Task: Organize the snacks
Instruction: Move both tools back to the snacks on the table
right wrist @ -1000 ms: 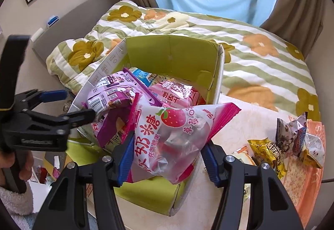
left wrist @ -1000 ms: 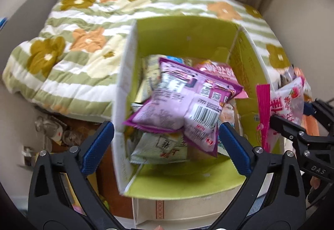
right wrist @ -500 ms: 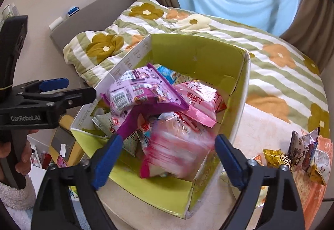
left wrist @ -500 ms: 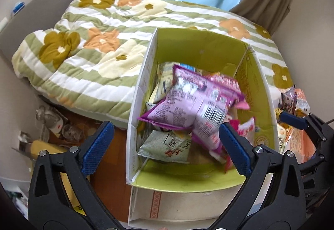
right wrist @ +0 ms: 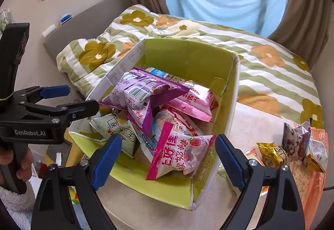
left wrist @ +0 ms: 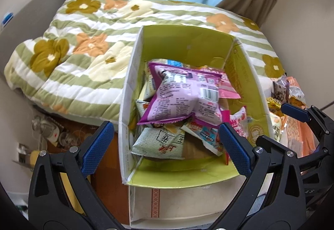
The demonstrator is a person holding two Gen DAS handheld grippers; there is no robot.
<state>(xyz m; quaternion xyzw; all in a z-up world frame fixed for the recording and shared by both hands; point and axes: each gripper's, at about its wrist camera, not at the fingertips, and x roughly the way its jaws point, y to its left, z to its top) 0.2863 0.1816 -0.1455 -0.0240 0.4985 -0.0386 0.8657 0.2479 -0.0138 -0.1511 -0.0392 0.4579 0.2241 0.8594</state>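
Note:
A lime-green cardboard box [right wrist: 208, 63] [left wrist: 187, 42] stands on the table, filled with snack bags. A purple bag [left wrist: 183, 96] [right wrist: 142, 94] lies on top. A pink strawberry candy bag [right wrist: 179, 152] [left wrist: 238, 123] lies at the box's near right corner. A green bag [left wrist: 160, 142] [right wrist: 117, 132] lies at the front left. My right gripper [right wrist: 169, 161] is open and empty, just above the strawberry bag. My left gripper [left wrist: 165, 150] is open and empty over the box's front edge; it also shows in the right wrist view [right wrist: 79, 98].
Several small snack packets [right wrist: 296, 146] lie on an orange mat [right wrist: 309, 184] right of the box. A bed with a flowered quilt [right wrist: 261, 63] lies behind the table. A floor with clutter [left wrist: 50, 132] shows at the left, below the table edge.
My right gripper opened and dropped the pink strawberry bag into the box, then drew back. The left gripper stayed open and shifted slightly back and up.

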